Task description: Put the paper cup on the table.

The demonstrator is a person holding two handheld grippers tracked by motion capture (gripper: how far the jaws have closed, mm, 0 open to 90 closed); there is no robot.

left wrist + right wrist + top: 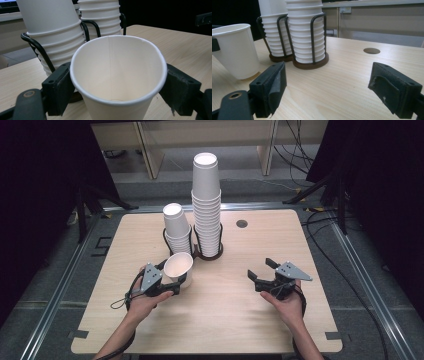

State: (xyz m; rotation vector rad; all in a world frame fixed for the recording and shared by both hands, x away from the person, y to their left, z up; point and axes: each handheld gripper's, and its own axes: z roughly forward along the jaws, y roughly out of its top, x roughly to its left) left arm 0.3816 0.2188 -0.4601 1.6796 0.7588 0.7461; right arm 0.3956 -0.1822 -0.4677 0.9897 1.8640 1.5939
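A single white paper cup (178,265) (117,75) stands upright at the left of the wooden table (225,320), its base at the tabletop. My left gripper (173,275) (117,87) is shut on it, one black pad pressed against each side below the rim. From the right gripper view the same cup (235,50) is at the far left. My right gripper (261,269) (327,87) hovers low over the table's right half, open, with bare wood between its pads. Behind the cup, a short cup stack (176,227) (273,32) and a tall cup stack (206,205) (304,32) sit in wire holders.
The two black wire holders (207,254) stand side by side on round brown bases just behind the held cup. A round hole (242,223) (371,50) is cut in the tabletop at the back right. Cables and furniture legs lie beyond the far edge.
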